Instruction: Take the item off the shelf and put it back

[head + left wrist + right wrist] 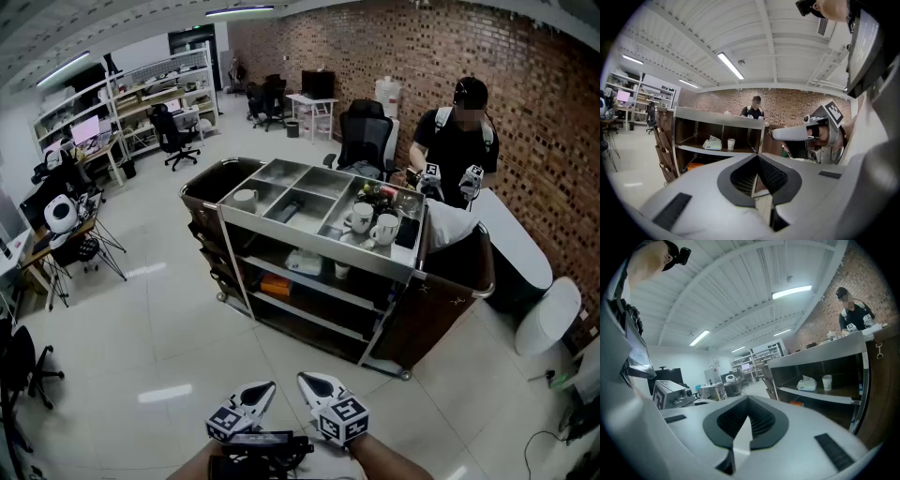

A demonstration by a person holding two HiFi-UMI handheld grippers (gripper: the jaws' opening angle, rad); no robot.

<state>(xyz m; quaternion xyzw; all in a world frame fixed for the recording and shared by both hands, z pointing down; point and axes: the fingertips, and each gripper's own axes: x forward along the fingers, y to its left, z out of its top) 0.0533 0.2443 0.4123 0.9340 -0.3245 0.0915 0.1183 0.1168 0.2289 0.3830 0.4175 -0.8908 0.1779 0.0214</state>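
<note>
Cart (pixel 309 244), frame centre: top tray and shelves brushed metal, dull sheen. End panel (pixel 436 309) at its 4 o'clock: dark wood-look, semi-gloss. Mugs (pixel 383 228) at 1 o'clock on the tray: white, glazed, glossy. Floor (pixel 169 319): pale tile, polished, mirrors the ceiling lights. Brick wall (pixel 544 112), 2 o'clock: rough, matt. Left gripper (pixel 267 386) and right gripper (pixel 305 380), 6 o'clock: smooth matt pale-grey plastic shells; pads (pixel 776 177) black, ribbed.

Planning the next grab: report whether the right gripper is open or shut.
Shut: the right gripper shows jaws touching at the tips, nothing between them.
</note>
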